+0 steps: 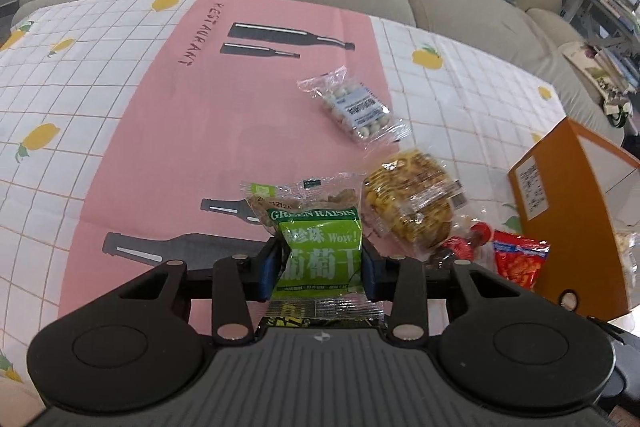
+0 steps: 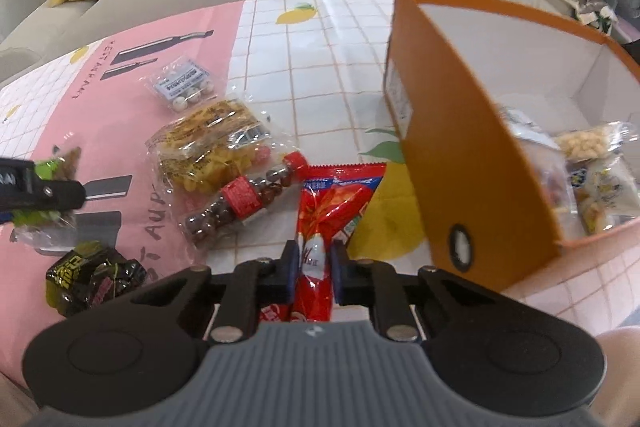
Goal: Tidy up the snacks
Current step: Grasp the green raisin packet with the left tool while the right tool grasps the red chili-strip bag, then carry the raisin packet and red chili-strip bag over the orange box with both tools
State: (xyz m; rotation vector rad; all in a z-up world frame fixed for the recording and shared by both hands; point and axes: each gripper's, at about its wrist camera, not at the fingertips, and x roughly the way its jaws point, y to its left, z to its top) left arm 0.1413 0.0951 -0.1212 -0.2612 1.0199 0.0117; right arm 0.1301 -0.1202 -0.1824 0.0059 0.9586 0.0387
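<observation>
The light, crinkly green raisin packet [image 1: 318, 251] is pinched mid-body by the left gripper [image 1: 320, 263], while the slippery red snack packet [image 2: 320, 227] is clamped at its narrow end by the right gripper [image 2: 314, 267].

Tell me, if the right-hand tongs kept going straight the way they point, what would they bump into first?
Probably the tablecloth just past the red packet that the right tongs are clamped on. The orange box sits off to the side, though depth is hard to judge.
</observation>
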